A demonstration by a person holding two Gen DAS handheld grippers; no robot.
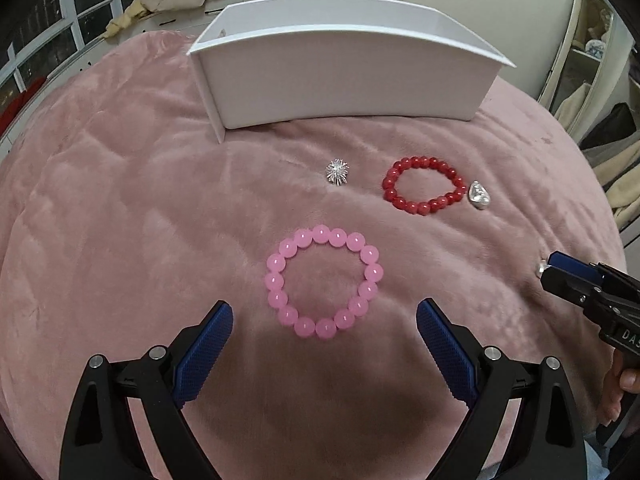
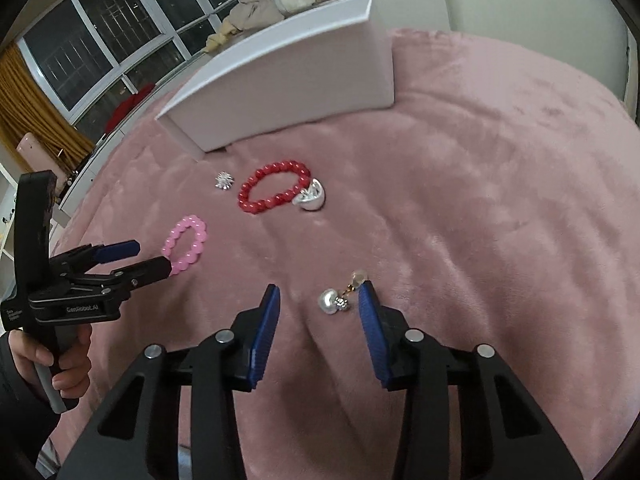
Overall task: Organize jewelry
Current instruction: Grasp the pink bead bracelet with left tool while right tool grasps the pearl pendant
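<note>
A pink bead bracelet (image 1: 324, 282) lies on the pink blanket (image 1: 120, 220), just ahead of my open, empty left gripper (image 1: 325, 314). A red bead bracelet (image 1: 424, 185) lies further off with a silver shell-shaped piece (image 1: 479, 195) touching its right side. A silver spiky brooch (image 1: 338, 173) lies in front of the white open box (image 1: 340, 80). My right gripper (image 2: 320, 294) is open around a silver heart charm with a gold clasp (image 2: 340, 298), which lies on the blanket between the fingers. The right gripper also shows in the left wrist view (image 1: 554, 268).
The white box (image 2: 280, 80) stands at the far side of the blanket. The pink bracelet (image 2: 186, 244), red bracelet (image 2: 274, 192), silver piece (image 2: 311, 199) and brooch (image 2: 224, 181) show in the right wrist view. Windows and piled clothes lie behind.
</note>
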